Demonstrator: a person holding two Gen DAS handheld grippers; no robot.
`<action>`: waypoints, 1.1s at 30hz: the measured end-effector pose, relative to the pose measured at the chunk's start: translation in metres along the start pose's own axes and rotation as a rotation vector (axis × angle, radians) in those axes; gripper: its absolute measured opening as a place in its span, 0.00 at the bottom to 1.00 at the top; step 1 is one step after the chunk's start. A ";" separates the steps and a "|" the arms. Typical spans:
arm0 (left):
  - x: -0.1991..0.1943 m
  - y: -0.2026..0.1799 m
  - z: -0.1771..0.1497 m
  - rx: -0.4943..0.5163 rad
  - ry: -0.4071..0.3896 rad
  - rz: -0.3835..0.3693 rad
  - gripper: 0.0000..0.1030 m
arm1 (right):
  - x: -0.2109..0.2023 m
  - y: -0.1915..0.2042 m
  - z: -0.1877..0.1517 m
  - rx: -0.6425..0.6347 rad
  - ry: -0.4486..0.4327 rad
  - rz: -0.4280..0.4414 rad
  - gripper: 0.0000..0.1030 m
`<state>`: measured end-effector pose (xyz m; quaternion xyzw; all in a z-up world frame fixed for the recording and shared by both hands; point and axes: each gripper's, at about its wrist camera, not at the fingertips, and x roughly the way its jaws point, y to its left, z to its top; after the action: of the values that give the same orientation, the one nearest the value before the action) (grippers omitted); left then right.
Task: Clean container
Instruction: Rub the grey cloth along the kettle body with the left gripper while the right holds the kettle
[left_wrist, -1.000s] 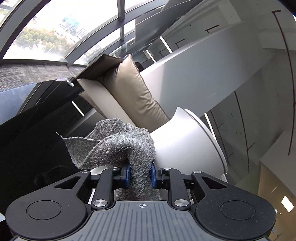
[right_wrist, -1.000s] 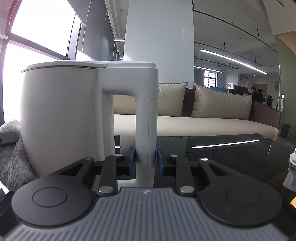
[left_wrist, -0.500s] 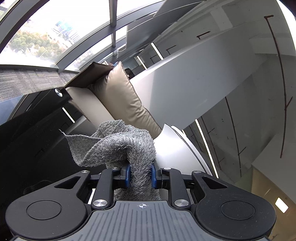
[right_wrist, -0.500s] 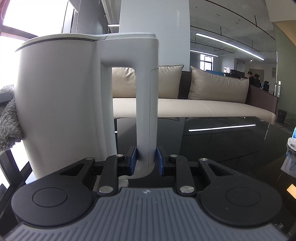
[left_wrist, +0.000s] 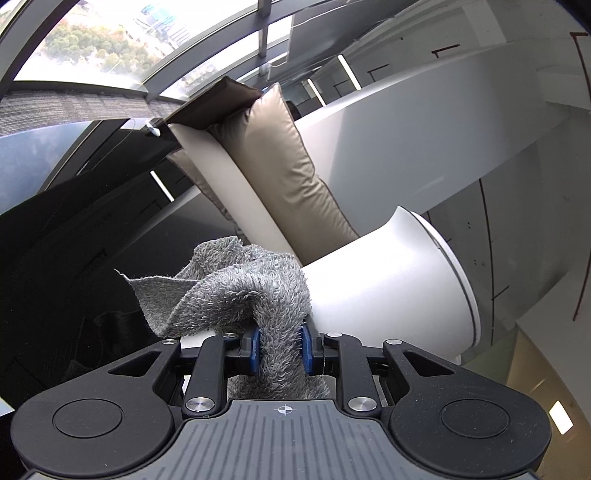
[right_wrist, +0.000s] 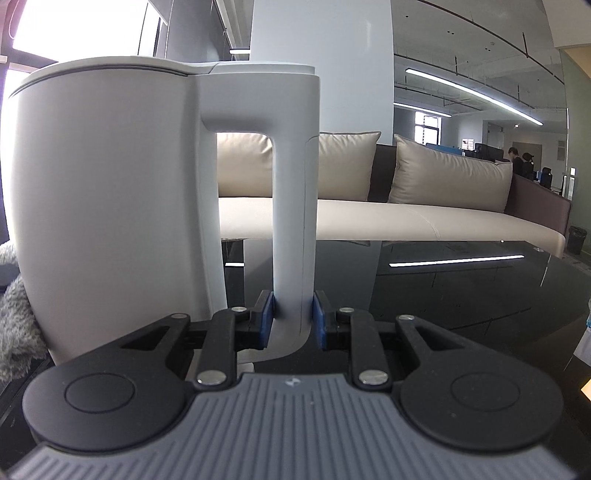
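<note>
The white container (right_wrist: 110, 206) fills the left of the right wrist frame, its handle (right_wrist: 295, 206) clamped by the right gripper (right_wrist: 293, 321), while a grey cloth (left_wrist: 240, 291), pinched in the left gripper (left_wrist: 279, 349), is pressed against its side.

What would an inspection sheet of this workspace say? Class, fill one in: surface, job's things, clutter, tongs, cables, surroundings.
Surface: glossy black table, reflecting ceiling lights.
Job's things: white jug, lid on, upright; grey cloth against its side.
Clutter: pale item at the right edge of the right view, too cropped to identify.
Tongs: left tongs shut on cloth; right tongs shut on the jug's handle.
Cables: nothing seen.
Surroundings: beige sofa with cushions, white column, windows, people at distant desks.
</note>
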<state>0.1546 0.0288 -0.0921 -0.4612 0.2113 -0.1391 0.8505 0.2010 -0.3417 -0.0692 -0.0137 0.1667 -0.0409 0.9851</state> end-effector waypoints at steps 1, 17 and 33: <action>0.002 0.003 -0.001 -0.010 0.012 0.018 0.19 | 0.001 -0.001 0.000 -0.004 -0.001 0.001 0.23; 0.001 -0.008 0.004 0.016 0.009 -0.035 0.19 | 0.025 -0.019 0.009 -0.011 -0.008 0.050 0.24; -0.001 -0.033 0.026 -0.010 -0.069 -0.305 0.19 | 0.024 -0.020 0.008 -0.039 -0.021 0.054 0.24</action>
<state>0.1654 0.0305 -0.0518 -0.4968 0.1103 -0.2495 0.8239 0.2245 -0.3631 -0.0688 -0.0288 0.1575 -0.0108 0.9870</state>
